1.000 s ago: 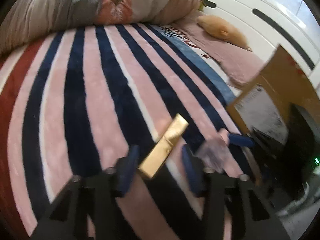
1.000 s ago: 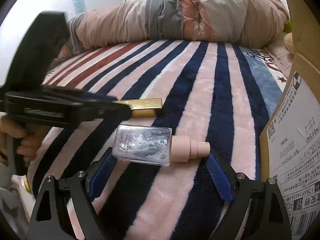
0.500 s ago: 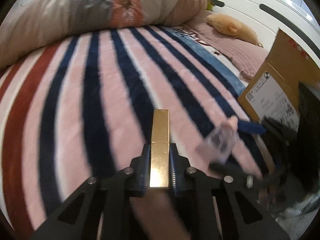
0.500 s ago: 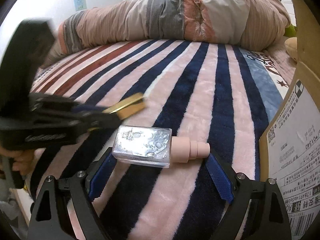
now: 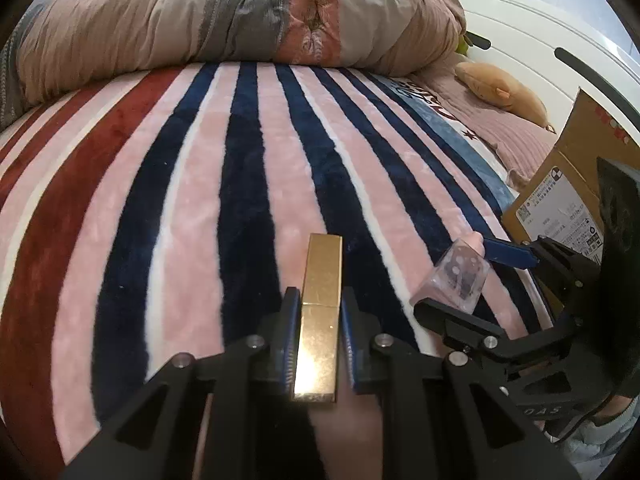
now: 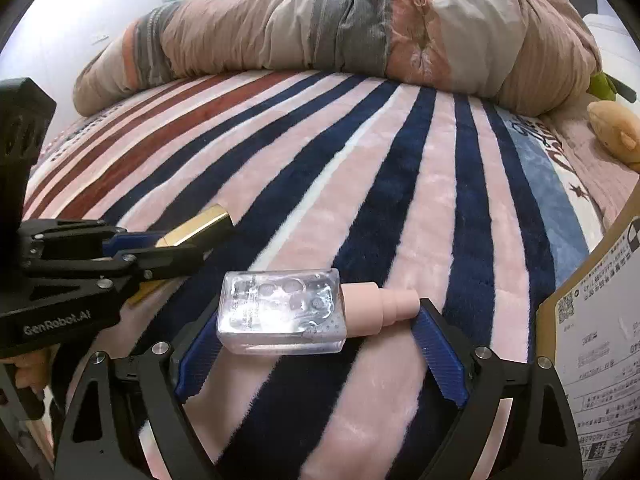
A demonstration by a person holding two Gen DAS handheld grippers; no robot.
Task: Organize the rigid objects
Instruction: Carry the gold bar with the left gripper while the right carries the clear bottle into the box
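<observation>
left gripper (image 5: 319, 308): clamped on gold bar (image 5: 320, 312), above striped blanket (image 5: 200, 200) | right gripper (image 6: 320, 320): grips clear bottle (image 6: 282, 310) end to end, near box (image 6: 592, 340)

"GenRobot.AI" on left gripper (image 6: 176, 248) (white lettering)

Left tool (image 5: 320, 320) clamped narrow, right tool (image 6: 320, 320) spread wide yet gripping, side by side.
</observation>
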